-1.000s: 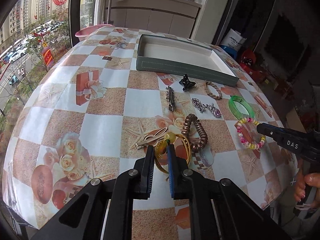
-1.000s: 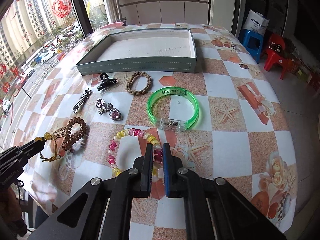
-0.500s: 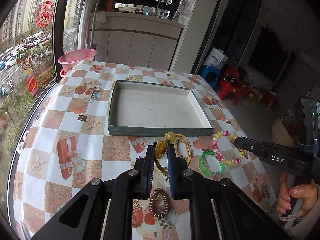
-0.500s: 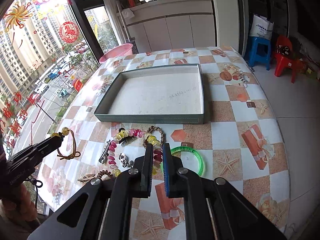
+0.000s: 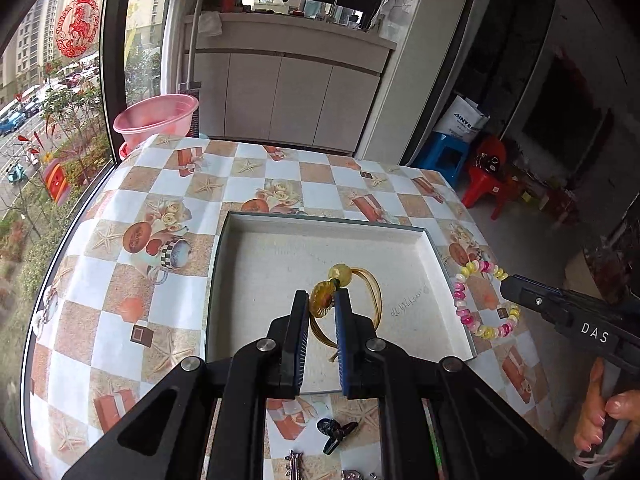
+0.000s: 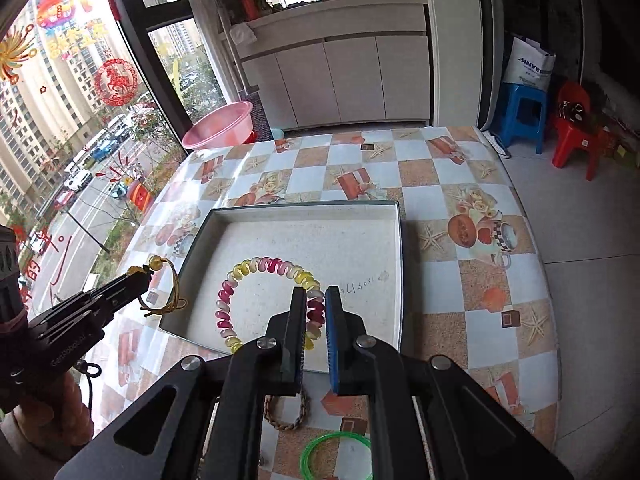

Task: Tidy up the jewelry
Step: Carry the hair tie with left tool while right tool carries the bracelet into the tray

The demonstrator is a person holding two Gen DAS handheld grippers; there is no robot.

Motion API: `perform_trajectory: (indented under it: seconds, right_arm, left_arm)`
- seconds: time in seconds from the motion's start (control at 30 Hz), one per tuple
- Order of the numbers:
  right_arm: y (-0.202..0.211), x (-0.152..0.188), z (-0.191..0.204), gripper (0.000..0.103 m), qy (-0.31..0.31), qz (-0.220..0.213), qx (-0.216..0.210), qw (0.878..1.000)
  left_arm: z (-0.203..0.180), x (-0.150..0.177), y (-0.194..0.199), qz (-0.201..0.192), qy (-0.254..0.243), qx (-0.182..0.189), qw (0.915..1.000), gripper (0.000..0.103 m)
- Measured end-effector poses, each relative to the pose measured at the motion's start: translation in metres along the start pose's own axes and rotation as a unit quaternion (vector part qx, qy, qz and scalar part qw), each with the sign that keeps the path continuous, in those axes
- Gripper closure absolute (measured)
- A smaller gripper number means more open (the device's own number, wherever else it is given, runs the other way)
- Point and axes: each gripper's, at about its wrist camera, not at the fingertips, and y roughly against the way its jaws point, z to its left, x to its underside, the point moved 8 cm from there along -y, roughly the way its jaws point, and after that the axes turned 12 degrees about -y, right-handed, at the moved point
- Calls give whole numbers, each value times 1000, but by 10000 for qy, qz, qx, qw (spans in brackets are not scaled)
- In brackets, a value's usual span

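While claws (image 5: 322,304) grip bracelets (image 6: 272,276) (above tray (image 5: 320,228)).

Both wrist cameras look steeply down along their own fingers from close above the near edge of the shallow tray (image 5: 224,264) (image 6: 400,264), facing the cabinets (image 5: 296,100) (image 6: 352,76) beyond it. The left view sits nearer the tray's window side, the right nearer its room side. They share the tray, far tabletop and pink basin (image 5: 156,116) (image 6: 218,124).

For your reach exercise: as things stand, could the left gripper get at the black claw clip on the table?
Probably not yet: the left gripper is shut on the amber bracelet over the tray, while the black claw clip lies below, uncovered.
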Motion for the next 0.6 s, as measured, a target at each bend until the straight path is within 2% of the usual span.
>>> perform_trajectory:
  seconds: [0.17, 0.33, 0.47, 0.6]
  right_arm:
    - [-54, -15, -6, 93, -113, 160, 114, 9997]
    - [-109, -11, -20, 93, -340, 393, 218, 9984]
    - [-137, -10, -27, 93, -423, 460, 321, 9975]
    - [-153, -8, -32, 93, -350, 498, 474, 9970]
  left_arm:
    - [7, -9, -61, 299, -137, -165, 9993, 78]
    - [12, -3, -114, 656, -285, -409, 9966, 78]
    - [13, 3, -135, 769, -380, -550, 9948, 78]
    - [13, 7, -146, 855, -698, -882, 9900, 78]
